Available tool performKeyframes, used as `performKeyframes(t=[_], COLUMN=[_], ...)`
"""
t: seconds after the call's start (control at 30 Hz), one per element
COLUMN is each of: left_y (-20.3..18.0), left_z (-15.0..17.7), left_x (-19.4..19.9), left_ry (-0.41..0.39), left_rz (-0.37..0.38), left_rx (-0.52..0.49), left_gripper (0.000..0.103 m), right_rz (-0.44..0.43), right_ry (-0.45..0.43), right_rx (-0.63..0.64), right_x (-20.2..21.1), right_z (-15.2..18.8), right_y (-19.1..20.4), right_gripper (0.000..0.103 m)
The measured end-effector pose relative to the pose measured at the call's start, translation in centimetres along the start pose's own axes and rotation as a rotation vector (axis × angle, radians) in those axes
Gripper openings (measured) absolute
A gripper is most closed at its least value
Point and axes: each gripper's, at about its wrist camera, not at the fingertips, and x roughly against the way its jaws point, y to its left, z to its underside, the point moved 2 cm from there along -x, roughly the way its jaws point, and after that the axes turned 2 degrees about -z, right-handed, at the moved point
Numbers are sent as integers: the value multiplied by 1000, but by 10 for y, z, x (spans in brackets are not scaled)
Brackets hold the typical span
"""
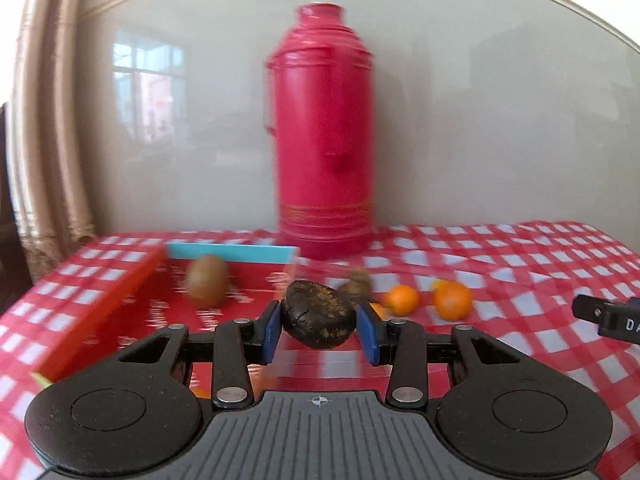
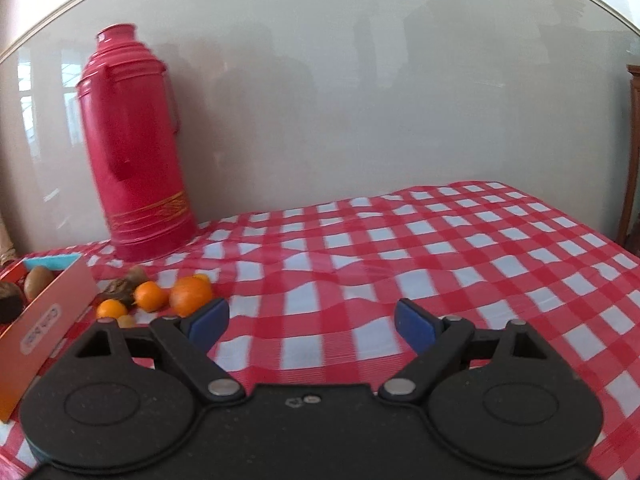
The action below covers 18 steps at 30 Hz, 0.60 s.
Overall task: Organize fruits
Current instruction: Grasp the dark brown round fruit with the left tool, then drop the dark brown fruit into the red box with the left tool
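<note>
Left gripper (image 1: 319,326) pinches dark wrinkled round fruit (image 1: 319,314) between its pads; blurred view, may slip. Right gripper (image 2: 311,322) wide apart, empty.

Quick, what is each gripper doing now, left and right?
Left gripper: closed on the dark fruit.
Right gripper: open, holding nothing.

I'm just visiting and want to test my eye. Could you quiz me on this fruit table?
1. True or false: the left gripper grips a dark fruit.
2. What lies in the red box: A) kiwi B) banana C) grapes?
3. Are the right gripper's jaws open or shut?

Key: 1. True. 2. A. 3. Open, with nothing between them.
</note>
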Motion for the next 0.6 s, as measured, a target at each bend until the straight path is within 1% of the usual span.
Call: performKeyframes(t=[0.2,0.33,0.4,0.43,0.6], left_y=[51,72,76,76,76], left_z=[7,14,20,22,25], left_x=[-2,-8,-10,-10,-1], left_ry=[19,51,65,68,54], left_rz=[-72,-86,-70,-67,-65], left_rx=[36,45,55,55,45], left_gripper=[41,41,59,72,73], right_rz=[-44,-62,-69,-73,-86], right_ry=[6,18,21,22,22], right_rx=[34,63,68,69,78], right_x=[0,-4,-5,-6,-9], right_z=[5,9,10,10,10], right_y=[33,51,58,61,73], right_gripper=[84,84,84,84,84])
